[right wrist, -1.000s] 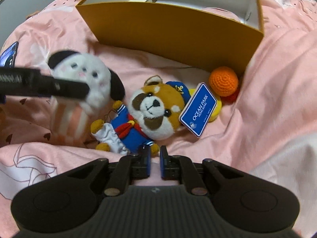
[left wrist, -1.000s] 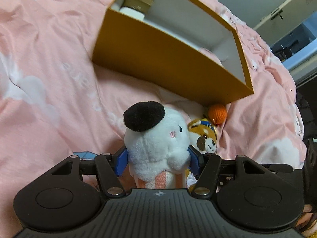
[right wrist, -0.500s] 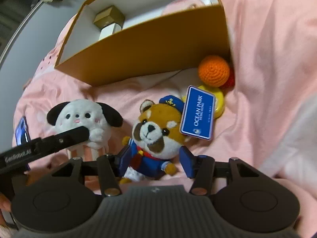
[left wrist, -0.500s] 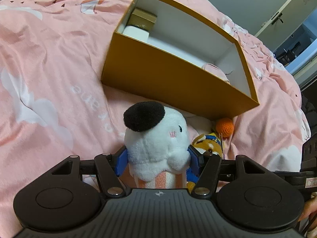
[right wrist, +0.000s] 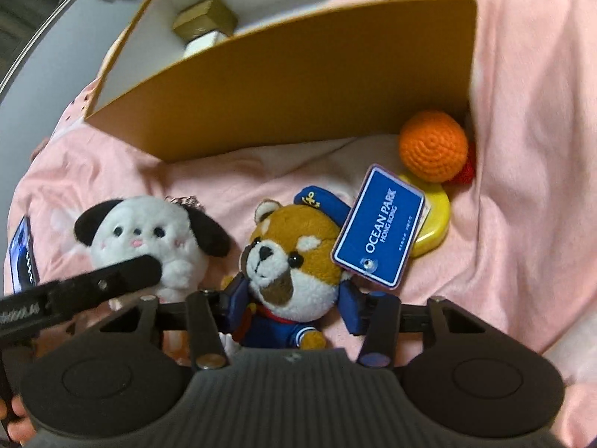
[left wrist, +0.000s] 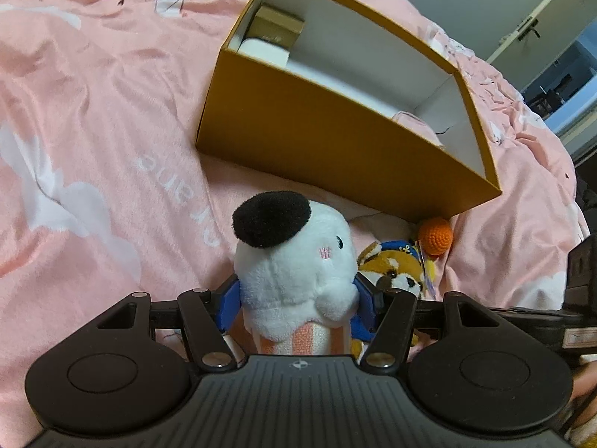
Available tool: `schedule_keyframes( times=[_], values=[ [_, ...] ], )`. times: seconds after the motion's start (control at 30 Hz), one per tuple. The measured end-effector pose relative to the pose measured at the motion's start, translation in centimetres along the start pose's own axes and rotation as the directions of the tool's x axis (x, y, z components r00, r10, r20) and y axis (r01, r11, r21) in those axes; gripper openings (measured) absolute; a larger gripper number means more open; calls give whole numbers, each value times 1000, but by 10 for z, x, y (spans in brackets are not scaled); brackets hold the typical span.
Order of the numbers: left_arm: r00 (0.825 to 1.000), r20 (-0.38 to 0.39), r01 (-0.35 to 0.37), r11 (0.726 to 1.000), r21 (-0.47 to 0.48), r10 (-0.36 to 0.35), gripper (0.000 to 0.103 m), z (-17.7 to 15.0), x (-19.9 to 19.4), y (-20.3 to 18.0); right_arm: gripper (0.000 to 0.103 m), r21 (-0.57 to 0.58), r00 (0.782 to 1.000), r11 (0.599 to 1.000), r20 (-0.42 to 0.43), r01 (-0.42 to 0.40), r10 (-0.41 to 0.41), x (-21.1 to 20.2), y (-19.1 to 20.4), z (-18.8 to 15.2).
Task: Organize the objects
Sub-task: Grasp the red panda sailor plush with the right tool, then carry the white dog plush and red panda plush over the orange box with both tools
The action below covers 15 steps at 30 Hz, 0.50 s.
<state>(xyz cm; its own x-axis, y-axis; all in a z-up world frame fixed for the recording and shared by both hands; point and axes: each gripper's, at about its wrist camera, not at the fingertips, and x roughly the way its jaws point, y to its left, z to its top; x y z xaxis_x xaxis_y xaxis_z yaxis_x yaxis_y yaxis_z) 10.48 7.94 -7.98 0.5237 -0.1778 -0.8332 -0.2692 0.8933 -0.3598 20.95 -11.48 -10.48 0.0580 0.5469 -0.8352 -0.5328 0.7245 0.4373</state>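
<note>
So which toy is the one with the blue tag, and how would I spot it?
Find the big yellow box on the pink bedding; two plush toys lie in front of it. The one you want is the brown bear, right of the white dog, between the right gripper's fingers. Only it wears a navy sailor cap and suit, with the blue tag by its head.

A bed fills most of both views, covered by a pink duvet (left wrist: 93, 119) printed with white cloud shapes and pale lettering, its fabric creased and rumpled. Beyond the bed stands a plain grey wall (left wrist: 466, 3). At the far right of the left view is a pale cupboard door (left wrist: 541, 18) with a dark handle, beside a bluish, dimly lit opening (left wrist: 571, 78).
</note>
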Motion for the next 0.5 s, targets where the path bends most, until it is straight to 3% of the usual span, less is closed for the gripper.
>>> schedule_keyframes(
  times=[0.23,0.5],
  values=[
    [996,72,41,995,93,-48,70,7,-28,-21,51,-155,991,988,131,9,12,-50,24,1],
    [968,215,93,980,175,-131,70,38,-66,-49,51,-232,958,973,280,9,58,-105,38,33]
  ],
)
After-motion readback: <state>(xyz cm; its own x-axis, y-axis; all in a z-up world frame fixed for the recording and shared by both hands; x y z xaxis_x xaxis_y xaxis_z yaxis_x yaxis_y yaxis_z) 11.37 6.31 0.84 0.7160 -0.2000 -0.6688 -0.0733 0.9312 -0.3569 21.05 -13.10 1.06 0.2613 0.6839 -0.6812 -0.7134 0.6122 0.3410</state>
